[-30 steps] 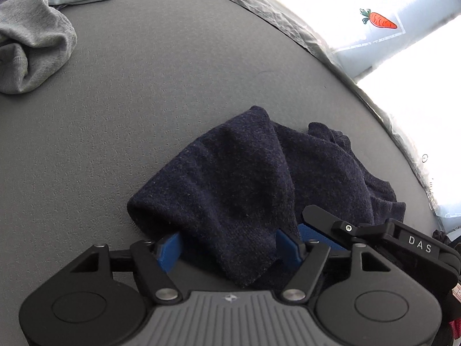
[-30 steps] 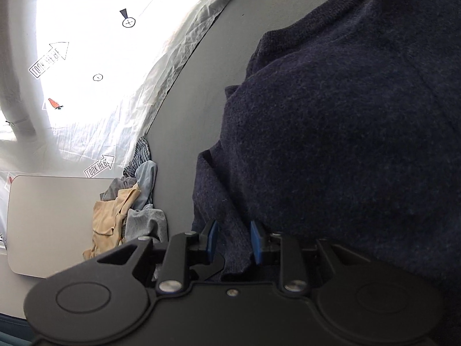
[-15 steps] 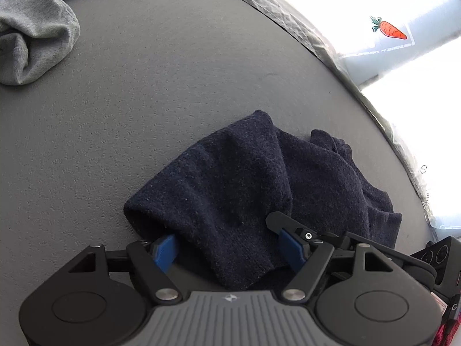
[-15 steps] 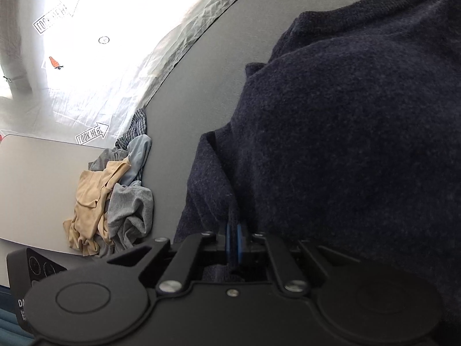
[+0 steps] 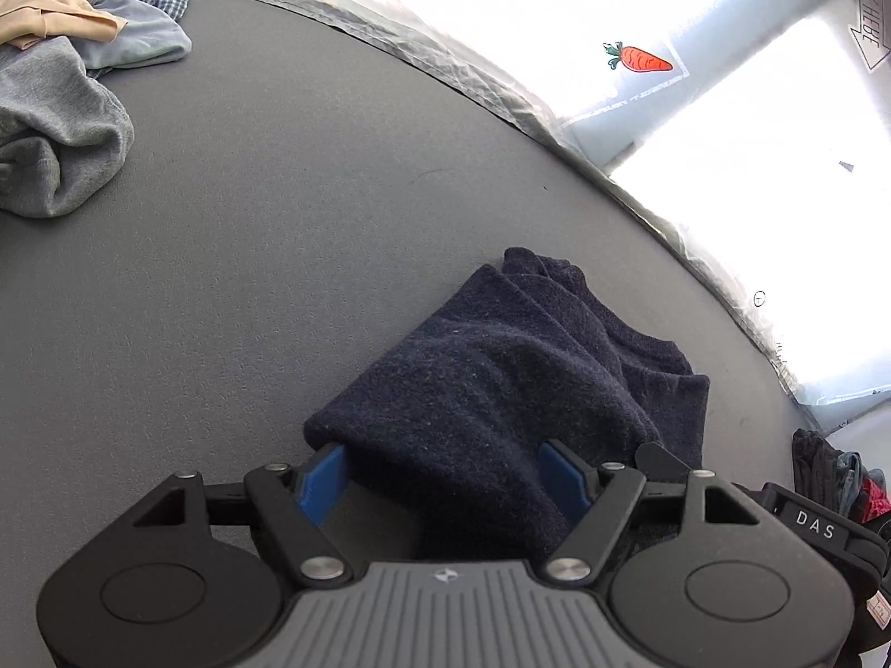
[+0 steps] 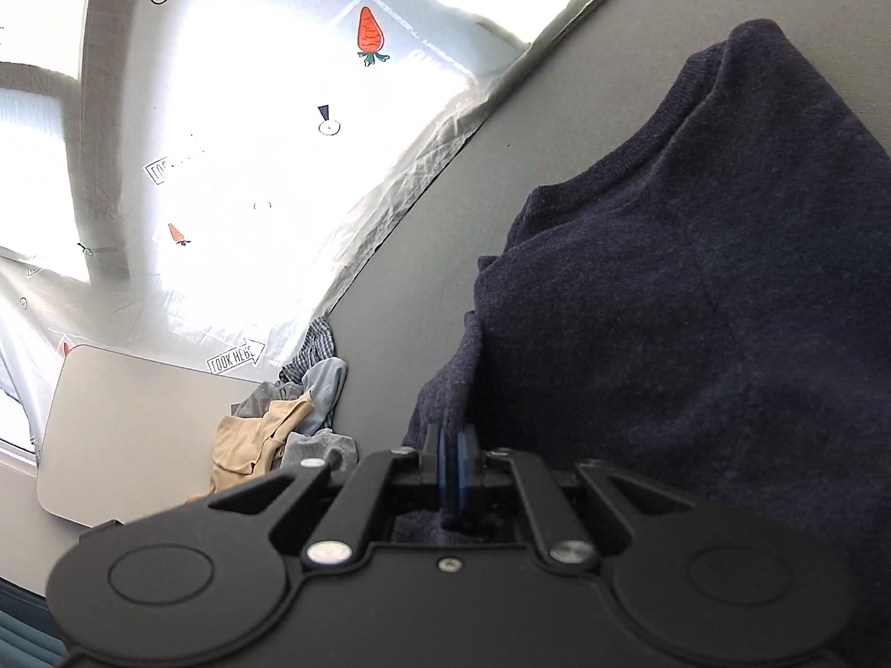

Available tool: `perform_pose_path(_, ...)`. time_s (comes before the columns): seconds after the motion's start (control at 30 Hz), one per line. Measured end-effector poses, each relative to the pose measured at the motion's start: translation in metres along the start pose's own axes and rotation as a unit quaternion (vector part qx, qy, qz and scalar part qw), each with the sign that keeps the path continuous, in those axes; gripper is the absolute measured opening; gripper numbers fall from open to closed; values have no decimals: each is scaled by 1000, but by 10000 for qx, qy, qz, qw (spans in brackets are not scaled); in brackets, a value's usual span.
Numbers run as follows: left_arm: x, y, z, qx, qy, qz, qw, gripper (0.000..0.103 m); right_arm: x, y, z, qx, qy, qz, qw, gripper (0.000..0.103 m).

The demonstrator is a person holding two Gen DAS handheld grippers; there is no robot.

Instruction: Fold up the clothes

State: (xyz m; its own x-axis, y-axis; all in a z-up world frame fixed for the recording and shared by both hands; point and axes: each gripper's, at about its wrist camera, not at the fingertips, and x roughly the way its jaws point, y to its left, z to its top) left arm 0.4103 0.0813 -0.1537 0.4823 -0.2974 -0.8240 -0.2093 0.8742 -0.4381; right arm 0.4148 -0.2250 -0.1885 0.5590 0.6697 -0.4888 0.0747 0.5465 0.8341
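Note:
A navy knit sweater (image 5: 501, 367) lies bunched on the dark grey table (image 5: 250, 234). My left gripper (image 5: 442, 467) is open wide, and a thick fold of the sweater runs between its blue pads (image 5: 323, 479). The fold fills most of the gap and I see no squeeze on it. In the right wrist view the sweater (image 6: 696, 306) rises as a big dark mass on the right. My right gripper (image 6: 451, 445) is shut on a thin edge of it, pads together. The right gripper's black body (image 5: 813, 529) shows beside the left one.
A heap of grey, beige, pale blue and checked clothes (image 5: 61, 111) sits at the table's far left corner, also seen as a clothes heap (image 6: 289, 423). A white carrot-print sheet (image 5: 637, 58) runs along the far edge. Dark and red garments (image 5: 830, 479) lie at the right. A grey board (image 6: 128, 423) stands beyond the heap.
The right gripper's jaws closed on the sweater's edge and lifted it. Both wrists rose and pulled back, so more of the table, clothes heap and sheet shows. The sweater looks drawn narrower.

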Motion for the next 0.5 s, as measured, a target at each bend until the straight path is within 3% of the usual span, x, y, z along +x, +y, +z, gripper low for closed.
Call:
perform_pose_path(0.17,-9,-20,-38,246,131,-59,9996,75,-55,-13,-24,169,-330,-50,9993,5)
perform_pose_path(0.5,-12,-39,-108,527,429,-36,9977,75,-123,-48,-78,623,-504,-297,9963,4)
